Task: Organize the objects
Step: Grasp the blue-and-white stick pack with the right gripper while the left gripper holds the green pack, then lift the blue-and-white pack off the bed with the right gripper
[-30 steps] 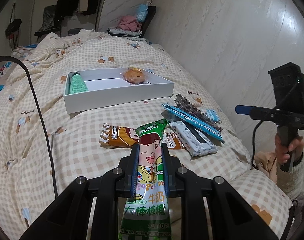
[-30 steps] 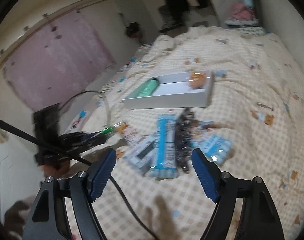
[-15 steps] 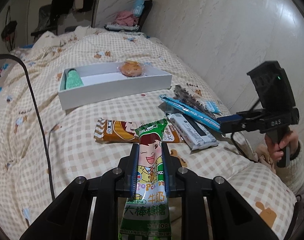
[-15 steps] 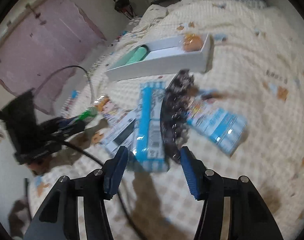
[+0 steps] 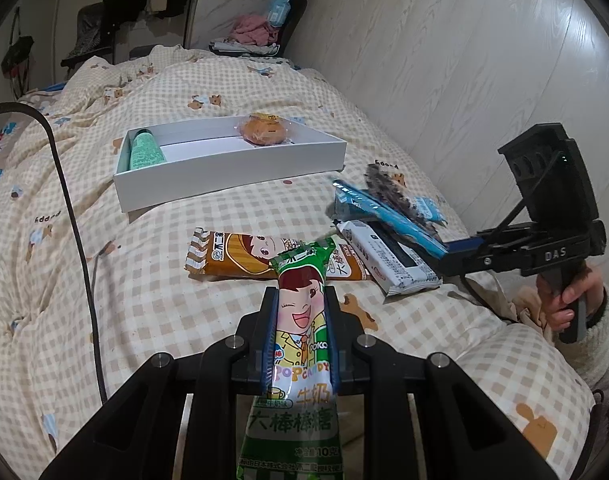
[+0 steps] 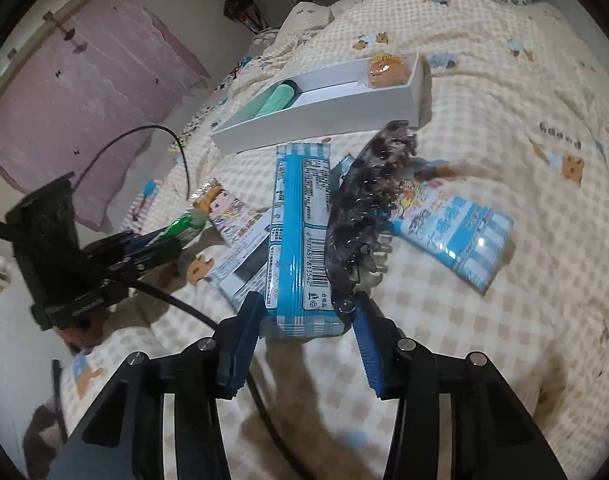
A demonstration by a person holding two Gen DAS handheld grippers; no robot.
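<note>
- Where everything lies, the bed spreads under a cream checked quilt with small bear prints, running up to a pale wood-grain wall
- A shallow white box sits open on the quilt; inside it a mint-green tube lies at one end and a wrapped round bun at the other
- The left tongs are closed tight on a green lollipop packet printed with a winking cartoon face, the packet standing up between the blue pads above the quilt
- The right tongs have just been closing; a blue-and-white wrapped snack bar has its near end between the pads, the left pad at its edge, while the right pad shows a narrow gap, so a firm grip is not certain
- A dark hair claw clip rests along the bar's right side, its near end just beside the right pad
- A light-blue striped packet lies on the quilt right of the clip, partly under it
- An orange-brown cartoon packet lies flat between the box and the left tongs
- A white and dark wrapped bar lies beside it, partly under the blue bar
- A hand grips the right tool's handle
- A black cable trails across the quilt
</note>
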